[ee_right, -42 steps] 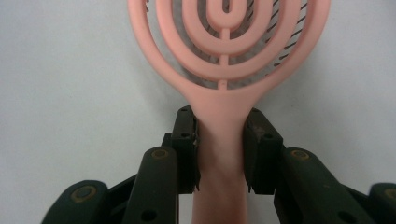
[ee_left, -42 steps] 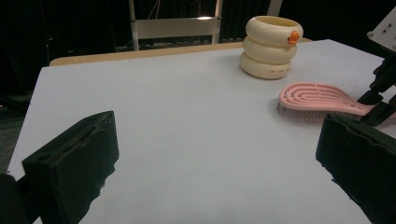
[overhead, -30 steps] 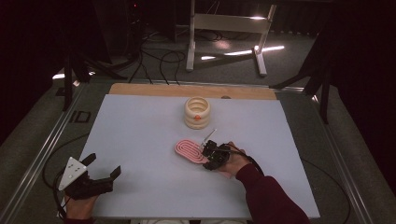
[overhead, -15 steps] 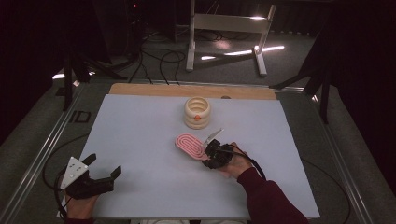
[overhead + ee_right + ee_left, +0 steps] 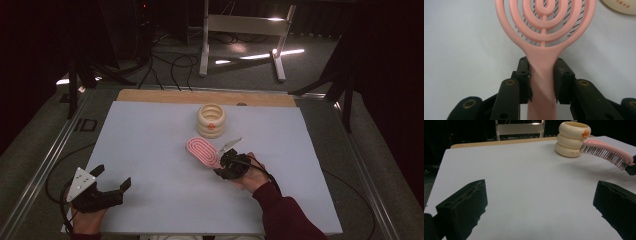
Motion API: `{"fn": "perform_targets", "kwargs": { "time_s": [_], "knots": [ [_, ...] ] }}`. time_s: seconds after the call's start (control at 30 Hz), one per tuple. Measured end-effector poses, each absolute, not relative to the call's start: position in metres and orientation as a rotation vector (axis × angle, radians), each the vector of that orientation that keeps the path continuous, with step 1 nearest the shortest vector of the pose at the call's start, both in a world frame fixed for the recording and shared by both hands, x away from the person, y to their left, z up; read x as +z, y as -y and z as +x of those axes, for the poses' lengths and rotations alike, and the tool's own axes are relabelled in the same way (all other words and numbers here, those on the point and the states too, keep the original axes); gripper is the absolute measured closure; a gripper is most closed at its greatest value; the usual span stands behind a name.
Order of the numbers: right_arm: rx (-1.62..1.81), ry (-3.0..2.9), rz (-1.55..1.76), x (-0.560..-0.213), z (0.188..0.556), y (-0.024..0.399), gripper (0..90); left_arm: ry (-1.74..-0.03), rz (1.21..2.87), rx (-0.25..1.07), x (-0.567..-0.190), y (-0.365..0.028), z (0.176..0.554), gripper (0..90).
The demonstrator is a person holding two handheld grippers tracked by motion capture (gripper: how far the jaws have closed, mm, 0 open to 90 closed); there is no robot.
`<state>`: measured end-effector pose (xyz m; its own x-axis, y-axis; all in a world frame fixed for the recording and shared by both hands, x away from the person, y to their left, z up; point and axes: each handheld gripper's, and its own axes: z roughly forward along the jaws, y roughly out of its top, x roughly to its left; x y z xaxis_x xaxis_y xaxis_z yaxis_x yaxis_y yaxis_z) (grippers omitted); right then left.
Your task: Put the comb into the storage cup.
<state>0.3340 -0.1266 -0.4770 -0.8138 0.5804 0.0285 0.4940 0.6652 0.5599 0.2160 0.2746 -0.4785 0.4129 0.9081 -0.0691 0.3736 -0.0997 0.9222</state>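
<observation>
The right gripper [image 5: 542, 80] has its jaws clamped on the handle of the pink plastic hairbrush with looped ribs [image 5: 545, 30]. In the high view the brush lies centre frame, its head just below the cream ringed holder [image 5: 211, 120]. The white tabletop [image 5: 150, 150] is bare toward the left and lower edges. At lower left, the left gripper [image 5: 107, 187] rests with jaws wide apart and nothing between them.

My table [image 5: 150, 150] wears a pale, white sheet across its top; a strip of bare wood [image 5: 165, 95] shows along its far edge; on the sheet, toward that far side, stands a cream ribbed cup [image 5: 211, 120] with an orange spot.
</observation>
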Motion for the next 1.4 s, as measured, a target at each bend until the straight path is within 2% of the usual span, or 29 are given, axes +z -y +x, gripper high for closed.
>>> {"fn": "perform_targets", "kwargs": {
  "time_s": [0.87, 1.4],
  "knots": [
    [1.013, -2.537, 0.859, -0.459, 0.327, 0.131, 70.5, -1.158, 1.661, 0.644, -0.476, -0.273, 0.22, 0.0],
    [1.092, -2.441, 0.863, -0.446, 0.325, 0.135, 70.5, -1.188, 1.659, 0.629, -0.461, -0.267, 0.228, 0.0]
  ]
}}
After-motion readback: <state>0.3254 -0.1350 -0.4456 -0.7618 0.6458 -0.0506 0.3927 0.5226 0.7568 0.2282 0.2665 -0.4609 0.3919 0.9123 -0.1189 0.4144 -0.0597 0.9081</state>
